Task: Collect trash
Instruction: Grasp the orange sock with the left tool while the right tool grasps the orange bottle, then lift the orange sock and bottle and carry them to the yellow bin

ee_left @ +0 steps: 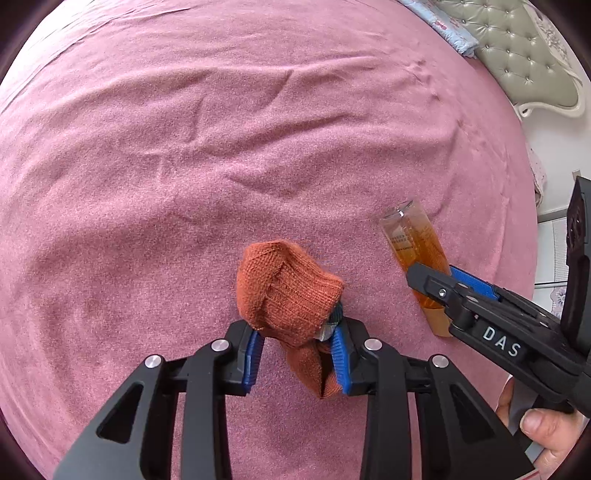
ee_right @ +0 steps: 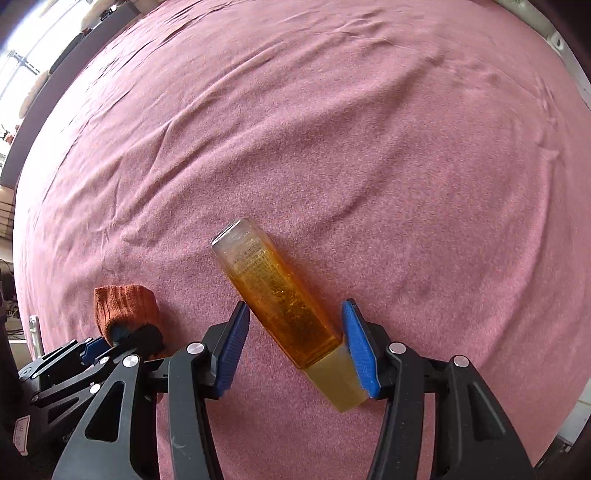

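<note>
A rolled orange knitted sock [ee_left: 291, 288] with a dark teal bit at its opening lies on the pink bed cover [ee_left: 221, 147]. My left gripper [ee_left: 297, 330] points down at it, its blue pads pressing the sock's sides. To the right lies a clear bottle of amber liquid [ee_left: 413, 236] with a pale cap. My right gripper [ee_left: 434, 273] stands over its cap end. In the right wrist view the bottle [ee_right: 273, 284] lies slantwise between the spread fingers of the right gripper [ee_right: 294, 306], and the right pad is against the cap. The sock [ee_right: 123, 302] and left gripper [ee_right: 118, 339] show at the lower left.
A tufted grey-green headboard [ee_left: 517, 48] and a light blue pillow [ee_left: 443, 26] are at the far right end of the bed. A person's hand [ee_left: 543, 424] holds the right gripper's handle. The bed's edge runs close along the right.
</note>
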The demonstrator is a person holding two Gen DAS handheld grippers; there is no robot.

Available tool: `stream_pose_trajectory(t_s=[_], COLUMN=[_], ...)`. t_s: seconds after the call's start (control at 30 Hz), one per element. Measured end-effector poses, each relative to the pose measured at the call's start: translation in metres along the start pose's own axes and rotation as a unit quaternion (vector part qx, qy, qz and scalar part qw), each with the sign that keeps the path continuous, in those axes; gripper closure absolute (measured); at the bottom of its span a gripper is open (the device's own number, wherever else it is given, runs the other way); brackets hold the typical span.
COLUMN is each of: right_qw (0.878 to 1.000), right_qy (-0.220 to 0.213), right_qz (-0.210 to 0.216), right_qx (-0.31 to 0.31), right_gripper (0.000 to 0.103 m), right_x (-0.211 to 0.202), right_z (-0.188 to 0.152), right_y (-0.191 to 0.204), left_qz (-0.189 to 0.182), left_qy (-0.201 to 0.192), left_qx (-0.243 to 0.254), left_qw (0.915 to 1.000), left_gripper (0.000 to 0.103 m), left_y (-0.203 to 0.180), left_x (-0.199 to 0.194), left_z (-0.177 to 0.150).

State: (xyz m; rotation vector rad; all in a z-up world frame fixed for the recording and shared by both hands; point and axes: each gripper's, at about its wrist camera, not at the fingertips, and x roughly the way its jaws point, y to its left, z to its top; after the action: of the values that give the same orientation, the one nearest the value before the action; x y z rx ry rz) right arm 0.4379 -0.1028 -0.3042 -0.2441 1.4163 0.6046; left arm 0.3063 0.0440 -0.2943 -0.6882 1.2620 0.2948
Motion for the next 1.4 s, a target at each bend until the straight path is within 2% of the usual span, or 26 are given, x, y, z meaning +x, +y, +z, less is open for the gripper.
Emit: stream_pose_trajectory(t_s=[0.2,0.43,0.67,0.9,1.17,1.4], right_qw=[0.999,0.988,0.975,0.963,0.94,0.914], right_qy=[-0.002,0.001,0.008,0.022,0.021,0.003], right_qz=[0.015,0.079,0.116,0.126,0.14,0.158], right_qx=[0.04,0.134,0.192,0.238,0.309,0.374], right_gripper=[0.062,0.067,0.068,0.068,0.07,0.071], right_x=[0.003,-0.008,-0.027,-0.05,-0.079,-0.107], right_z=[-0.001,-0.054,-0.139,-0.23,-0.327,-0.405], right_y=[-0.005,-0.03,-0.041,-0.044,-0.039,-0.054], left_qz=[0.002,-0.007,-0.022,-0.023,-0.024,-0.032], left_qy=[-0.006,0.007,0.036,0.077,0.113,0.141], left_qx=[0.009,0.023,0.047,0.091,0.151,0.201], left_qw=[0.9999,0.9997,0.998,0.9926,0.9817,0.9688], left_gripper=[0.071,0.071,0.071,0.071,0.071,0.071], left_y=[0.002,-0.001,0.001,0.006,-0.007,-0.036], left_x=[-0.005,-0.007,-0.015,-0.031,-0.05,-0.062], left_z=[-0.001,-0.02,-0.069,-0.135,-0.213,-0.274])
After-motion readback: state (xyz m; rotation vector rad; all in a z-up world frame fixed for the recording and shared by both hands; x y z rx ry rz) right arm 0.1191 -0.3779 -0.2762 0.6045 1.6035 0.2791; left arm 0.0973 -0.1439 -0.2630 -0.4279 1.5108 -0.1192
